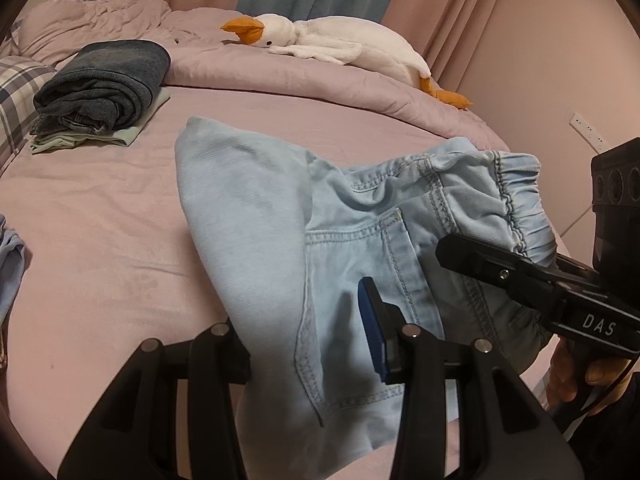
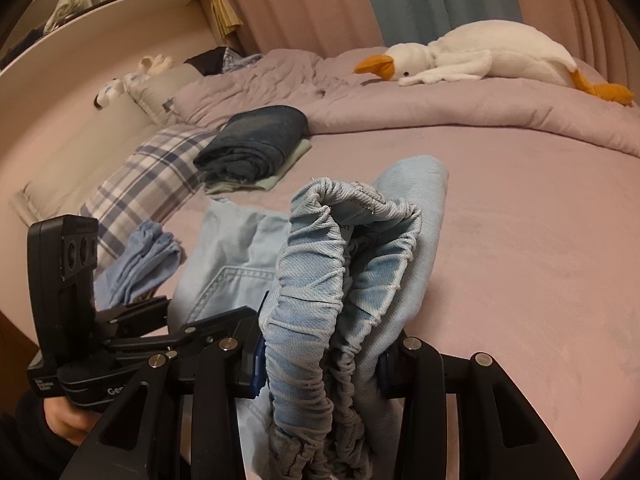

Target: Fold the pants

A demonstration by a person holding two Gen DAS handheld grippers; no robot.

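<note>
Gripping the pants (image 1: 256, 216) between them, the left gripper (image 1: 312, 344) and right gripper (image 2: 320, 360) each pinch folded denim, holding it lifted over the bed (image 1: 100, 220).

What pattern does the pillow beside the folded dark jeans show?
Plaid in blue, grey and white on the pillow, clearest in the right wrist view.

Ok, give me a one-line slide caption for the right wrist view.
Right gripper clamps the light blue pants at the bunched waistband above the pink bed.
</note>
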